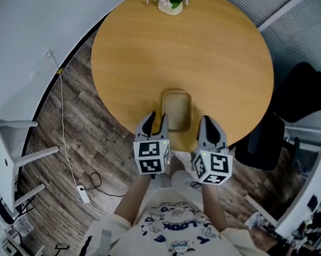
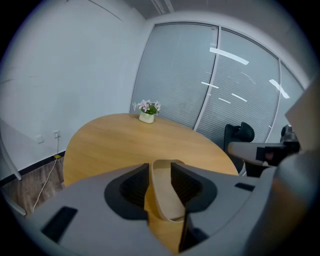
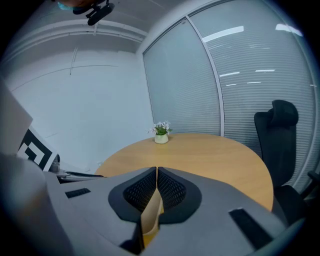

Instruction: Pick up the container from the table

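Observation:
A shallow tan rectangular container (image 1: pixel 175 110) lies on the round wooden table (image 1: pixel 216 58), close to its near edge. My left gripper (image 1: pixel 158 117) is at the container's near left corner, its jaws standing apart. In the left gripper view the container's rim (image 2: pixel 165 195) runs up between the open jaws of the left gripper (image 2: pixel 160 167), with a strip of table showing beside it. My right gripper (image 1: pixel 208 121) sits just right of the container, jaws together. In the right gripper view the right gripper (image 3: pixel 156 170) has its tips closed, and a sliver of the container (image 3: pixel 150 215) shows below them.
A small pot of flowers (image 1: pixel 170 3) stands at the table's far edge. A black office chair (image 1: pixel 302 94) is at the right beside the table. A white cable and power strip (image 1: pixel 83 193) lie on the wood floor at the left, near white furniture legs (image 1: pixel 21 156).

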{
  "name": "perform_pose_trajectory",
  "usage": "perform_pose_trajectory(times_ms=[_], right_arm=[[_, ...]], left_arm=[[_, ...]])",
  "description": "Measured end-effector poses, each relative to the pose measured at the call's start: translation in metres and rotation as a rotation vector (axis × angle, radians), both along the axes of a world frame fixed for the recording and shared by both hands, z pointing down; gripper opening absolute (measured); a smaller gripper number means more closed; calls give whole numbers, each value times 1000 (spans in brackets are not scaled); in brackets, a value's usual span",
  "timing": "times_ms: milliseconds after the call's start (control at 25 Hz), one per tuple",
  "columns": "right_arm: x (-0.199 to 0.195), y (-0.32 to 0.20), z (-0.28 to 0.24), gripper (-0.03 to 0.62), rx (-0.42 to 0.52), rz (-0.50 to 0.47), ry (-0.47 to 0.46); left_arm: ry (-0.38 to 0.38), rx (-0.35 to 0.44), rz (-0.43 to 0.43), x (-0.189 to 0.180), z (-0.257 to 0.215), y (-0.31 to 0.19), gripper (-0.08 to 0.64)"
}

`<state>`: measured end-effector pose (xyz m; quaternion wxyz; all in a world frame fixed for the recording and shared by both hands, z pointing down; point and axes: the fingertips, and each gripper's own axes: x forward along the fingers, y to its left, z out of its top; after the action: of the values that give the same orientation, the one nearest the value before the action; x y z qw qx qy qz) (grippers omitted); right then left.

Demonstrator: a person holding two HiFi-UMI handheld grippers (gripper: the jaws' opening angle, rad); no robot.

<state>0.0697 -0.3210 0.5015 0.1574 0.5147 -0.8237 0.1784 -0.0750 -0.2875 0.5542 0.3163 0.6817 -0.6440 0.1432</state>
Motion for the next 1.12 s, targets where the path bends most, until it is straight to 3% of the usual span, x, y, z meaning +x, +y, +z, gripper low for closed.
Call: perform_pose_trajectory(times_ms=[520,920,1120], right_arm=[[2,-6,48,11,-98,-36,16],[5,-2,72,12,-159,-34,24],[4,-2,78,11,-176,-37,30]], left_arm=[[6,-163,-1,12,71,-5,121],[29,-207,-19,14,94,-7,118],[19,-207,-18,12,96,-8,37]])
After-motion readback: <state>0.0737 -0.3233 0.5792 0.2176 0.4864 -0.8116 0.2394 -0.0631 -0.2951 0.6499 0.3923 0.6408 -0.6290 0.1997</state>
